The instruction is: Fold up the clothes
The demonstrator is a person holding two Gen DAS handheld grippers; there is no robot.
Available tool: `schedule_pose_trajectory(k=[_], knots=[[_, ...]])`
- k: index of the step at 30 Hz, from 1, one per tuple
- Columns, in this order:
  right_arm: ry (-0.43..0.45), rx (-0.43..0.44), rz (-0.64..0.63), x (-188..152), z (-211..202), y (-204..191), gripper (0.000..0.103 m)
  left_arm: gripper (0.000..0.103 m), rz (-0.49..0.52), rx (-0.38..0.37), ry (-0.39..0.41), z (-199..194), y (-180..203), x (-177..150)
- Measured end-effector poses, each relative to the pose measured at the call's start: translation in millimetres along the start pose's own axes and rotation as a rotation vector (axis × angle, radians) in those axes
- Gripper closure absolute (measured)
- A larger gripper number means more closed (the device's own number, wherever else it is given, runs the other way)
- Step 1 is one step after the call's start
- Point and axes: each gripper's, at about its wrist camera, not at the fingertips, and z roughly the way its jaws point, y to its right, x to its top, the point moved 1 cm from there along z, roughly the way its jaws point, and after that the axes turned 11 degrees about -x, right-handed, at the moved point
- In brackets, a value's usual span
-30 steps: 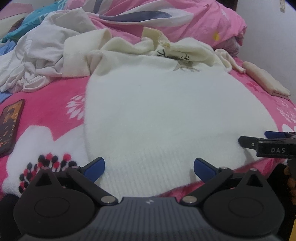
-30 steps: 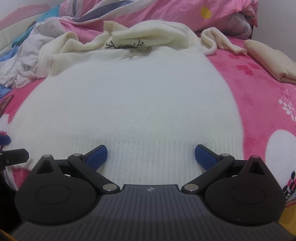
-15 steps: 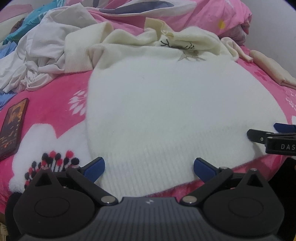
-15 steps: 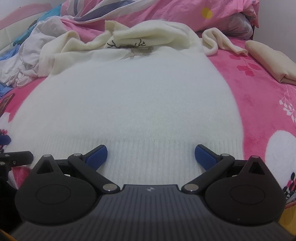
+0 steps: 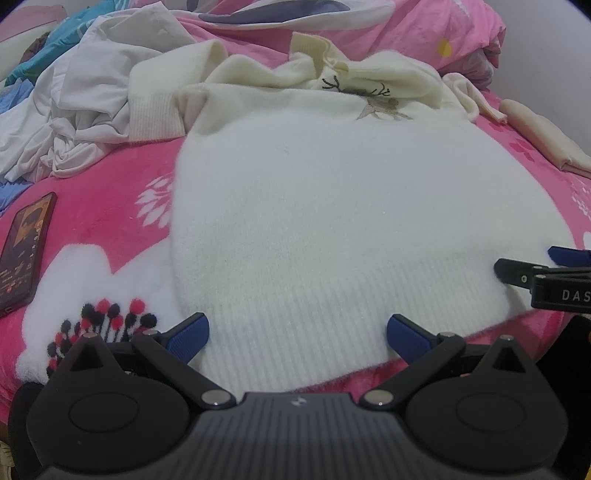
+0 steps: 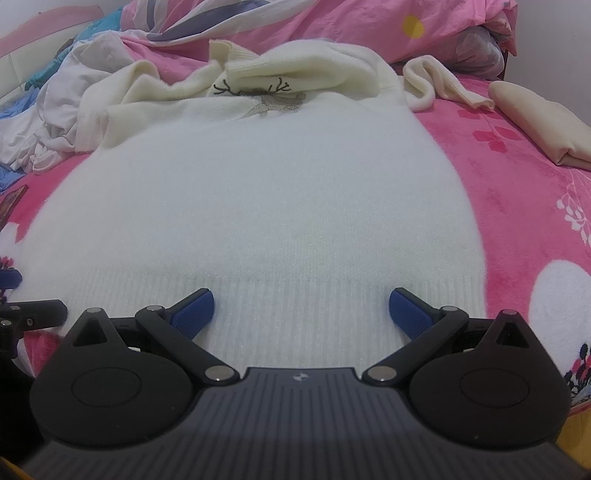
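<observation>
A fluffy white sweater with a small embroidered deer near its collar lies flat on the pink bedspread, its ribbed hem toward me. My left gripper is open, its blue pads spread over the hem's left part. My right gripper is open too, straddling the hem further right. In the left wrist view the right gripper's black finger rests at the hem's right edge; in the right wrist view the left gripper's finger shows at the far left. Neither holds cloth.
A heap of white garments lies at the back left, a pink quilt behind. A phone rests on the pink bedspread at the left. A folded cream garment sits at the right. The bed's near edge runs under the grippers.
The left gripper has eased forward and a little right along the hem; the sweater looms larger in its view. The right gripper has hardly moved. Both stayed open.
</observation>
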Motion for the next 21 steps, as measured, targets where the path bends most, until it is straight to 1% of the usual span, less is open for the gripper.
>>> schedule_pose_trajectory(k=[21], knots=[[-0.002,-0.002,-0.001,-1.2,0.6,-1.2,0.001,0.0,-0.006,-0.003,-0.002,0.8,-0.4,0.9]])
